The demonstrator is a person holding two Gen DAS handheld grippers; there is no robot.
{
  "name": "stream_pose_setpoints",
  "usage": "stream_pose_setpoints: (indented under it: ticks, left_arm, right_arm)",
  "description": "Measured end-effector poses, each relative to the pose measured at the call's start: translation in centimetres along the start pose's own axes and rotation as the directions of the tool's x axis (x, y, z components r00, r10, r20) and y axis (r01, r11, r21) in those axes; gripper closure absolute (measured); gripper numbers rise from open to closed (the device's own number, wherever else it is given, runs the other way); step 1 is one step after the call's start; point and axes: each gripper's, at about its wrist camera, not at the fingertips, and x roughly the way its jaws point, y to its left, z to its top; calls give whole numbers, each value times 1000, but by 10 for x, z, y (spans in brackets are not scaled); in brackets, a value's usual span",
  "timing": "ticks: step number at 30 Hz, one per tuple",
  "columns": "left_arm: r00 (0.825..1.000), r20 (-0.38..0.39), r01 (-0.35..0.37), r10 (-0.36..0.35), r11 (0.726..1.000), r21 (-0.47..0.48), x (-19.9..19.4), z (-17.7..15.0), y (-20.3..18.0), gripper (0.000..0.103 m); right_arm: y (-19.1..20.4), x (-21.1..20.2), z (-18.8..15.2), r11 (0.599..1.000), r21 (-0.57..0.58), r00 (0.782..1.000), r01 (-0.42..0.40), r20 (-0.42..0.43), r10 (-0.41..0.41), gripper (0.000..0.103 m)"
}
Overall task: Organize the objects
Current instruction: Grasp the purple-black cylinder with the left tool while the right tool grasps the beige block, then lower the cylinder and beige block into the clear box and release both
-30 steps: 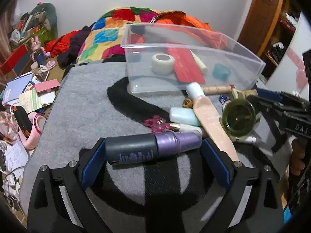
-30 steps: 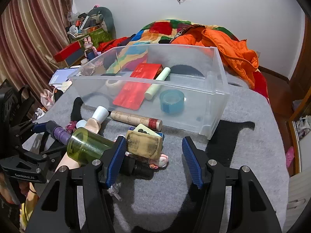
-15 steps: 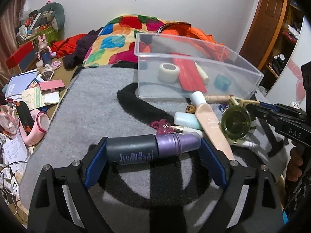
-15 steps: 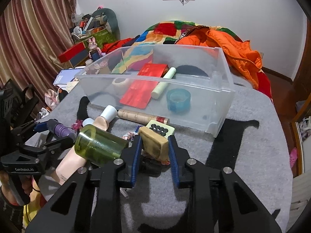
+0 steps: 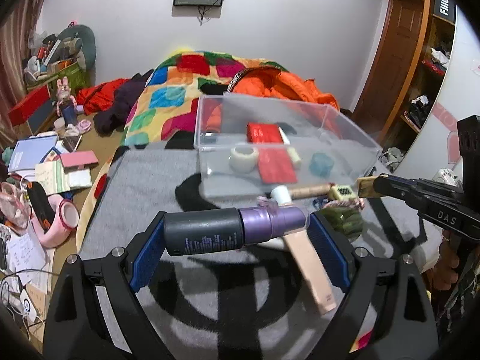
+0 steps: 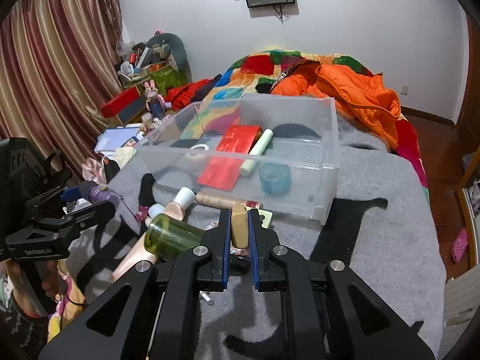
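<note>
The left gripper (image 5: 237,237) was clamped end to end on a dark bottle with a purple cap (image 5: 228,232), held level above the grey rug, near the clear bin (image 5: 288,150). The right gripper (image 6: 240,234) was pinched flat on a tan block (image 6: 239,229), lifted just in front of the bin's near wall.

Judged from this, the bottle was gripped only by its ends, so a tilt on the way to the bin could let it pivot and slip out. The tan block sat narrowly between the pads and might twist if it brushed the bin's wall. Both tools heading for the bin at once could also collide.

Inside the bin lay five visible things: one white tape roll (image 5: 243,158), one teal tape roll (image 6: 274,178), two red packets (image 6: 228,156) and one pale tube (image 6: 258,151). In front of the bin lay one green bottle (image 6: 171,237), one peach tube (image 5: 309,267) and one brown paper roll (image 6: 222,201); smaller bits there were too jumbled to count.
</note>
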Motion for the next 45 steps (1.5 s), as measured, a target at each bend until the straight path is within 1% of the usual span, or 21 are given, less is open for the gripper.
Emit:
stream_pose_setpoints:
  ticks: [9,15,20,24,30,35,45]
  left_arm:
    - [998,52,19,-21,999,32,-6,24,-10,12]
    - [997,64,42,-43,999,24,-2,43,-9,12]
    - [997,57,48,-49,999,20,10,59,-9,12]
    - [998,27,55,-55,998,18,28,68,-10,12]
    - [996,-39,74,-74,997,0,58,75,-11,12]
    - [994,-71,78,-79,997,-14,75,79,-10,12]
    - [991,-108,80,-79,997,8,93,83,-20,12]
  right_arm:
    - [-4,-19,20,1000,7,997,3,72,-3,93]
    - [-5,-26,42,1000,-4,991,27,129,-26,93]
    - [-6,-23,59,999,-10,987,51,154,-49,93]
    - [-11,-10,66,998,-1,988,64,138,-64,93]
    - [-21,20,67,997,21,995,73,73,-75,93]
    - [-29,40,65,996,46,996,82,28,-83,93]
    - [-32,53,64,991,42,992,130,5,-130,93]
